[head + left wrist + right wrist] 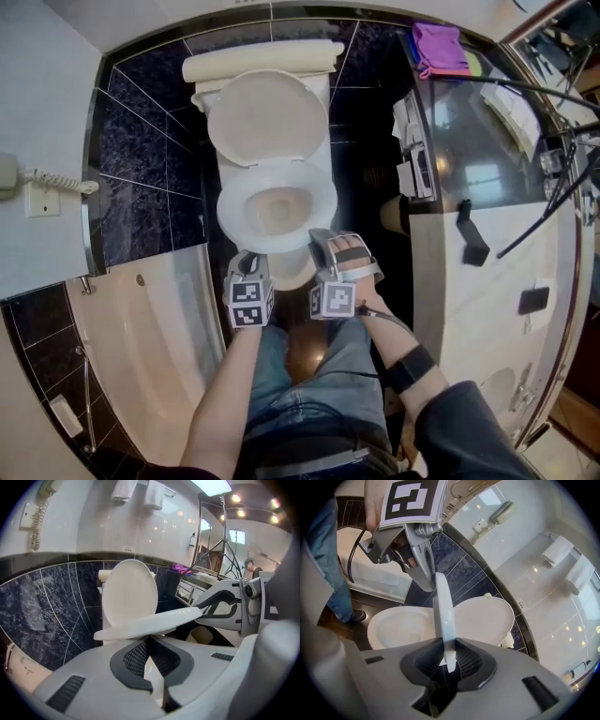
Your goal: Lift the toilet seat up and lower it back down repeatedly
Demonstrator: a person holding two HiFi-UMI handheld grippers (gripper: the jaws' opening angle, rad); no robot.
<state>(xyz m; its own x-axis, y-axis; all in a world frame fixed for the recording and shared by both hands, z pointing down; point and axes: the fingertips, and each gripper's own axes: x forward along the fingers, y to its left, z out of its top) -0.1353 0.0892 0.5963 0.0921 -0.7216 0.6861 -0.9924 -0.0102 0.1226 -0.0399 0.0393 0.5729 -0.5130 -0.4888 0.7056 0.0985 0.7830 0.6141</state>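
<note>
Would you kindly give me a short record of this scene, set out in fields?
lid: upright against the tank
seat: partly raised off the bowl
right gripper: shut on the seat's front edge
left gripper: jaws together, tips just under the seat

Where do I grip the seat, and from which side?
The front rim of the seat, from the front, one jaw above, one below: it is thin and flat, hinged at the back. The right gripper holds it so.
</note>
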